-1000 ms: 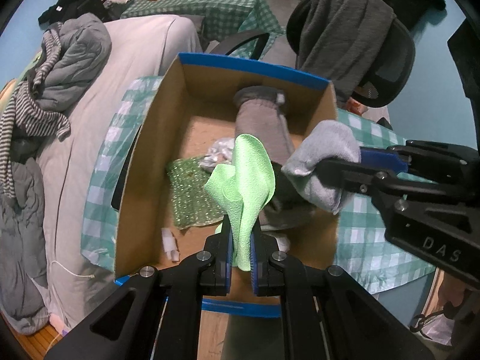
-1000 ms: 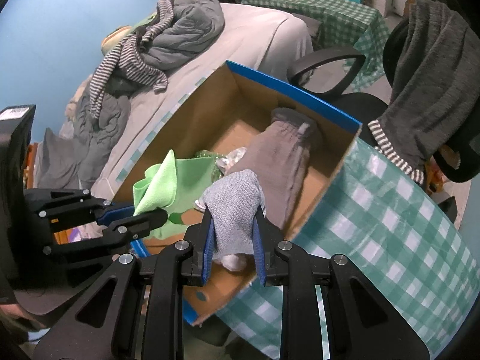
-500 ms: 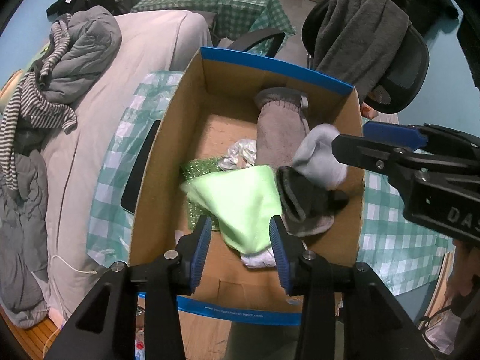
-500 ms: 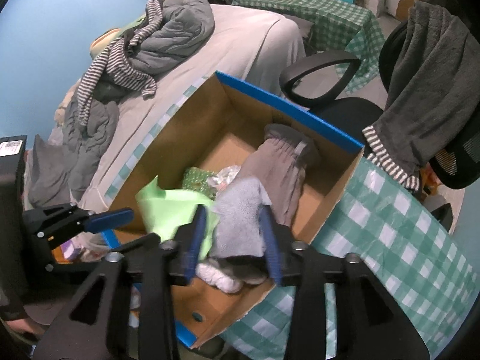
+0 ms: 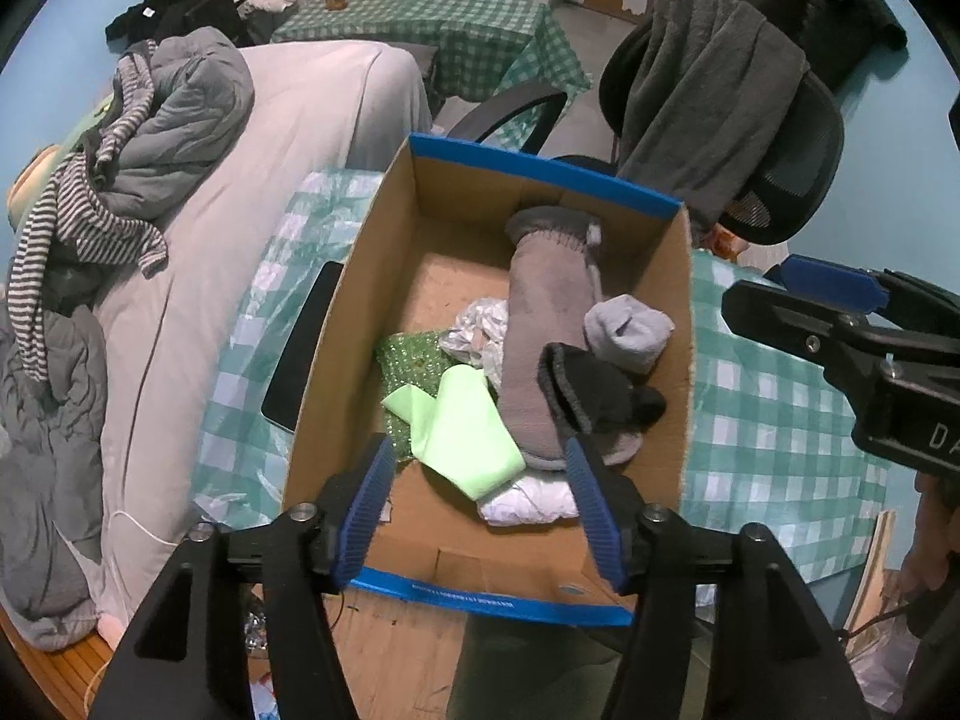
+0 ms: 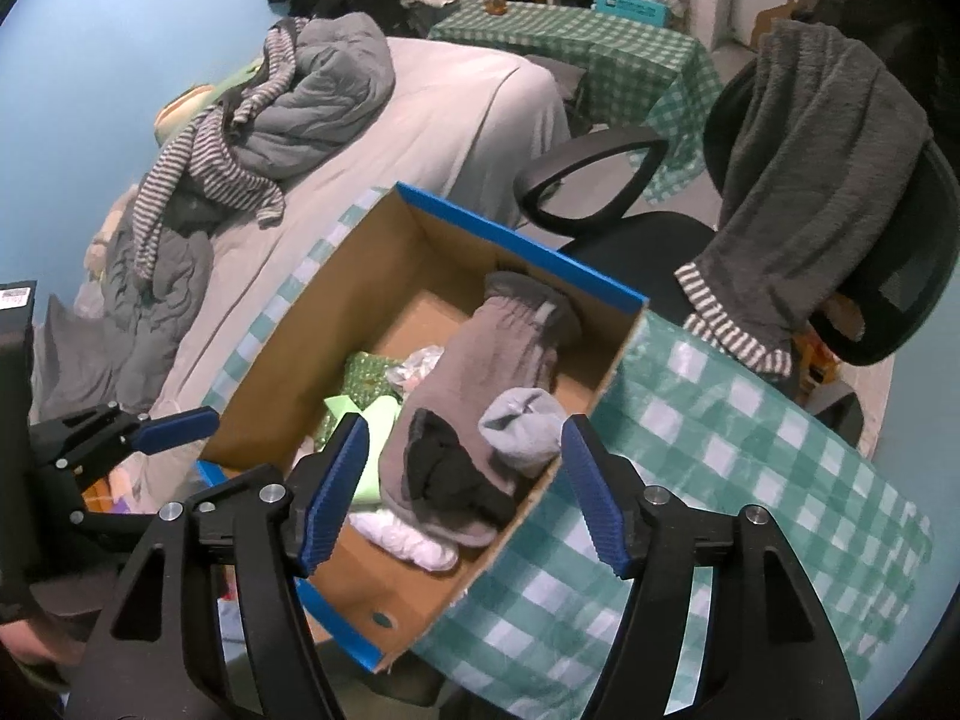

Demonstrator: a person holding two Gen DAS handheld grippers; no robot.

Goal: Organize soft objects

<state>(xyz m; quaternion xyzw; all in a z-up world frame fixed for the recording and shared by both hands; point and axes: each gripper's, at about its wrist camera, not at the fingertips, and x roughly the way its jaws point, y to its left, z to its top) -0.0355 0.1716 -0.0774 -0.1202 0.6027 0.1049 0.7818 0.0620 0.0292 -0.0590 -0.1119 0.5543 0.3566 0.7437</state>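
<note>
An open cardboard box (image 5: pixel 366 276) with blue edges stands on a green checked table; it also shows in the right wrist view (image 6: pixel 300 330). Inside lie a light green cloth (image 5: pixel 468 426), a light grey sock (image 5: pixel 627 330), a long grey-brown glove (image 5: pixel 546 312) with a dark cuff, a green sparkly piece (image 5: pixel 414 354) and white items. The sock (image 6: pixel 522 426) and the green cloth (image 6: pixel 372 420) also show in the right wrist view. My left gripper (image 5: pixel 480 510) is open and empty above the box's near edge. My right gripper (image 6: pixel 462 492) is open and empty above the box's near right corner.
A bed (image 5: pixel 240 138) with piled grey and striped clothes lies to the left. A black office chair (image 5: pixel 780 138) draped with a grey garment stands behind the box. The checked tablecloth (image 6: pixel 720 480) spreads right of the box. A black flat object (image 5: pixel 300 348) lies left of the box.
Both grippers opened. The green cloth dropped from the left gripper and the grey sock from the right gripper into the box. Both grippers pulled back and up from the box.
</note>
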